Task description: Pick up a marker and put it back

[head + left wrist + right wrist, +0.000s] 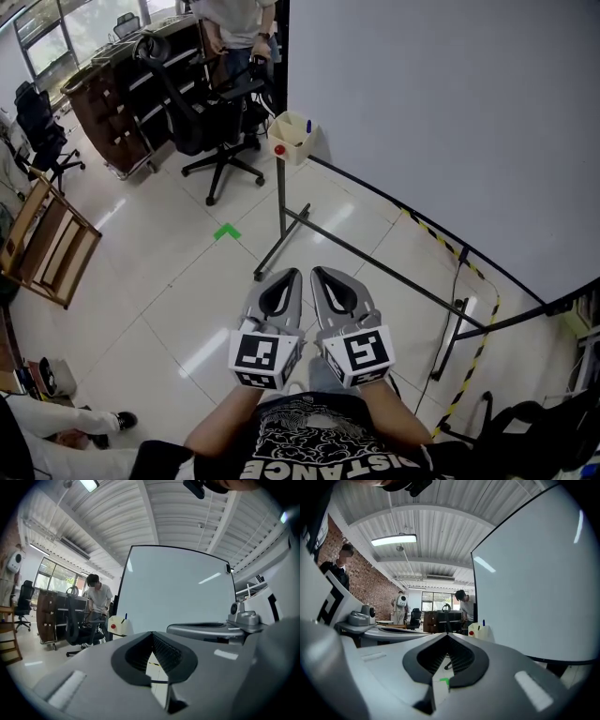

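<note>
A cream marker holder (pixel 293 137) hangs at the left edge of the whiteboard (pixel 450 112), with a blue marker (pixel 308 126) standing in it and a red round piece on its front. The holder (pixel 118 625) also shows in the left gripper view, and in the right gripper view it (pixel 478 631) appears with the blue marker (pixel 483 622). Both grippers are held side by side, level, well short of the holder. My left gripper (pixel 289 277) (pixel 152 633) is shut and holds nothing. My right gripper (pixel 322 276) (pixel 446 634) is shut and holds nothing too.
The whiteboard's stand (pixel 281 220) spreads its legs over the tiled floor ahead. A black office chair (pixel 211 117), dark cabinets (pixel 112 103) and a standing person (pixel 234 19) are behind it. A wooden frame (pixel 47 246) lies left; a green tape mark (pixel 226 232) is on the floor.
</note>
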The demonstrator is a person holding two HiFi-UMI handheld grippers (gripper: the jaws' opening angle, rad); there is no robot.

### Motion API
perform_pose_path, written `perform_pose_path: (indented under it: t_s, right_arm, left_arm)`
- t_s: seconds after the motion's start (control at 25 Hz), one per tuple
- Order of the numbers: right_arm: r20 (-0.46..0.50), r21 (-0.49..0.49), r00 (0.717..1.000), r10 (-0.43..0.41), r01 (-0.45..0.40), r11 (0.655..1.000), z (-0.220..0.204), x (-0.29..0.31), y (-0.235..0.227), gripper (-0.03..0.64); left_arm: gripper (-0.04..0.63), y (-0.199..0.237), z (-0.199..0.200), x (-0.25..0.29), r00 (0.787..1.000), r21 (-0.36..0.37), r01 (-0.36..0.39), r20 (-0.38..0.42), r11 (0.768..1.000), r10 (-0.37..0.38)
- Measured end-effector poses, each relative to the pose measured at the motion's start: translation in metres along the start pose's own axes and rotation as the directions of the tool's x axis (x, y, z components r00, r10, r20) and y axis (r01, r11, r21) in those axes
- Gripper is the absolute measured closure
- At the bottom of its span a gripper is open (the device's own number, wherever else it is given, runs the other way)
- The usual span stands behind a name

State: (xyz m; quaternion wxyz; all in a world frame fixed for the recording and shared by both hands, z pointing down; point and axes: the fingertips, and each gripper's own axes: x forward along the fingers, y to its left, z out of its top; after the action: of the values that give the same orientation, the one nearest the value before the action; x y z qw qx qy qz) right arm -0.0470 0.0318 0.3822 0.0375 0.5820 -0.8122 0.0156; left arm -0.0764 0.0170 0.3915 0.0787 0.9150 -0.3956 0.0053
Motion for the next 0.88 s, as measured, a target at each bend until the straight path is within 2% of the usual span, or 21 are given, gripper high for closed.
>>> perform_pose_path:
  t_s: [0.48, 0.88]
  right_arm:
    - [0.014, 0.000, 0.999, 0.045, -0.045, 0.999, 0.004, 0.083, -0.060, 0.617]
    - [0.007, 0.008, 0.993, 0.121, -0.121, 0.993, 0.008, 0.155, -0.114, 0.617]
  left_arm:
    - [0.592, 0.046, 0.010, 0.088, 0.999, 0.014, -0.052, -0.006, 0.999, 0.053]
    - [0.592, 0.079, 0.020, 0.167, 0.993, 0.002, -0.115, -0.015, 0.993, 0.115]
